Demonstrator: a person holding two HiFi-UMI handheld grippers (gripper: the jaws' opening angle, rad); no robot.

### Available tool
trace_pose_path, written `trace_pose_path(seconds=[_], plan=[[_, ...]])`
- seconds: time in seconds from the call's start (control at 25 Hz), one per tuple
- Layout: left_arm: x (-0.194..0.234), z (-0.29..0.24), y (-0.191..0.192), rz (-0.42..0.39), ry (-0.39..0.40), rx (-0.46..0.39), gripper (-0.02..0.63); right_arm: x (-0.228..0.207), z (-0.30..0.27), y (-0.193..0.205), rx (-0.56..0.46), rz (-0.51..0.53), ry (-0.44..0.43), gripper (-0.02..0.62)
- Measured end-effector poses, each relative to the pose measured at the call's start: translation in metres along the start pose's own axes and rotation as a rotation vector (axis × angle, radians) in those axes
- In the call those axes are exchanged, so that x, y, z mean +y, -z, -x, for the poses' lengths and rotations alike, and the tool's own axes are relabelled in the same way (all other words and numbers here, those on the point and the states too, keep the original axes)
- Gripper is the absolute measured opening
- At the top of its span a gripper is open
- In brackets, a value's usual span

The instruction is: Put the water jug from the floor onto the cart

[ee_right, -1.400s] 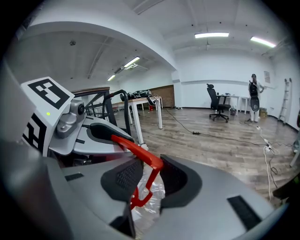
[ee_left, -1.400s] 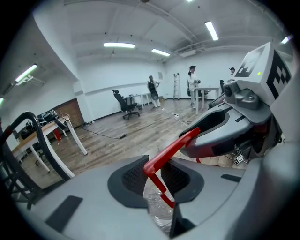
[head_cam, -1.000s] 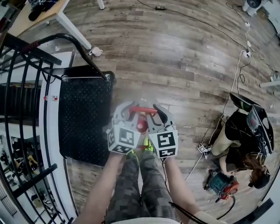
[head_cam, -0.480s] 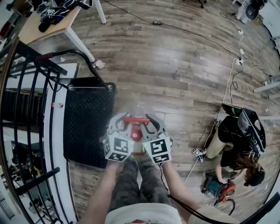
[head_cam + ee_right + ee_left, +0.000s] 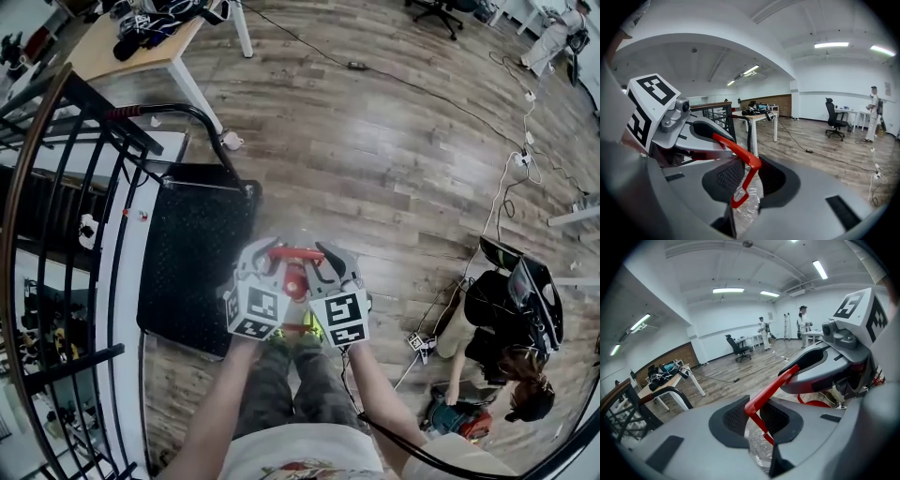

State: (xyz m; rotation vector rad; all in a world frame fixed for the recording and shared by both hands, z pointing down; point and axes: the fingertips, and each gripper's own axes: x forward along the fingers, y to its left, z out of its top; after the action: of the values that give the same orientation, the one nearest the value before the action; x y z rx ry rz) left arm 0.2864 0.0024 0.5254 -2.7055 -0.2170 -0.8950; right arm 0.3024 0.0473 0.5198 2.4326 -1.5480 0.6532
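Head view: left gripper [image 5: 270,259] and just-tightened right gripper [image 5: 320,259] pinch clear jug's [image 5: 760,446] red handle [image 5: 292,251].

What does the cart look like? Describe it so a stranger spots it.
Find the black railing along the head view's left edge. Just right of it on the wooden floor lies the cart, a flat black textured platform. Unlike the pale-topped table beyond, it sits low and has a curved black push handle.

head view: from my head, steeply down past left tongs [image 5: 267,262] and right tongs [image 5: 323,262] to the floor [image 5: 403,159] | tongs views: each rides close along its jaws, facing across the room | shared: red handle [image 5: 771,387], office chair [image 5: 737,347], tabletop [image 5: 757,114]
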Motion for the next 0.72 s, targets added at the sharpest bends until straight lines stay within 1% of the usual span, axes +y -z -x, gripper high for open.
trace_pose_path(seconds=[0.16,0.28,0.52,0.72], plan=[[-0.005,0.009,0.006,0.01,-0.041,0.02,0.069,0.007,0.005,0.005,-0.002,0.011,-0.043,0.095],[-0.003,0.017,0.013,0.039,-0.073,0.018,0.069,0.018,0.004,0.005,-0.001,0.029,-0.073,0.095],[0.022,0.033,0.031,0.095,-0.131,0.02,0.069,0.044,-0.018,-0.005,0.008,0.075,-0.137,0.095],[0.051,0.052,0.054,0.149,-0.179,0.024,0.069,0.077,-0.04,-0.016,0.02,0.121,-0.195,0.095]])
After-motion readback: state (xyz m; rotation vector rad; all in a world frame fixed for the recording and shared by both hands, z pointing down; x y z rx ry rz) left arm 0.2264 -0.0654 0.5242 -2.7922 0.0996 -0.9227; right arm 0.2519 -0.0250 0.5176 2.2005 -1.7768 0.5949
